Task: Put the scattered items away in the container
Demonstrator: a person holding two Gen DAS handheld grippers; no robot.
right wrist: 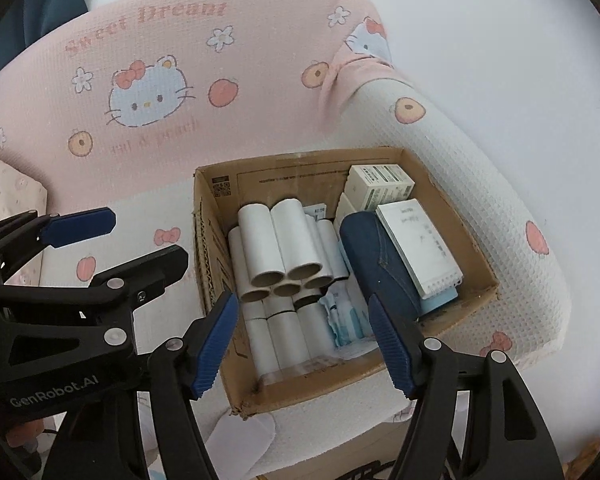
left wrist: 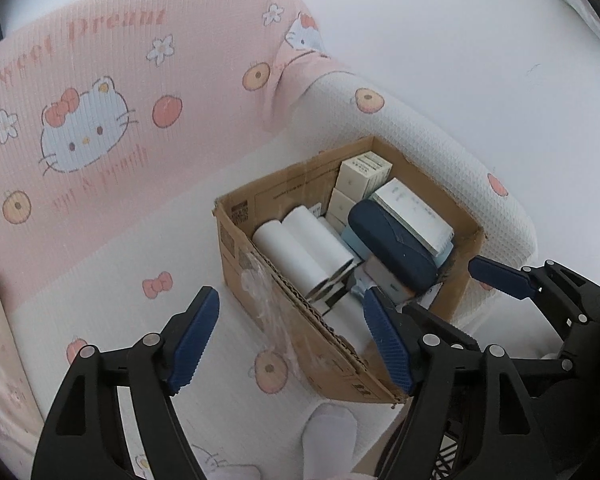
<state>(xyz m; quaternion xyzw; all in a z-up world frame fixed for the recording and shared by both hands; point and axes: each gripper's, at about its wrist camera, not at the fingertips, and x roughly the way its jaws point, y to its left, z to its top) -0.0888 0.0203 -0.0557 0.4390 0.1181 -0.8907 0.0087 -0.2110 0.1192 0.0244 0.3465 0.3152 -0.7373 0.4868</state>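
Observation:
A cardboard box (left wrist: pixel 260 280) (right wrist: pixel 216 280) sits on the seat of a small sofa. It holds several white tubes (left wrist: pixel 316 248) (right wrist: pixel 276 248), a dark blue case (left wrist: pixel 392 236) (right wrist: pixel 380 264), a white notepad (right wrist: pixel 420 244) and small white cartons (left wrist: pixel 364 170) (right wrist: pixel 380 186). My left gripper (left wrist: pixel 292 340) is open and empty, above the box's near left corner. My right gripper (right wrist: pixel 304 344) is open and empty, above the box's near part. The right gripper's fingers (left wrist: pixel 500 276) show at the right in the left wrist view. The left gripper's fingers (right wrist: pixel 80 224) show at the left in the right wrist view.
The sofa has a pink Hello Kitty cover (left wrist: pixel 80 120) (right wrist: pixel 148 96) and a white waffle armrest (left wrist: pixel 440 152) (right wrist: pixel 500 208) right of the box. A patterned cushion (right wrist: pixel 4 188) lies at the left. A white sock (left wrist: pixel 328 436) shows at the seat's front edge.

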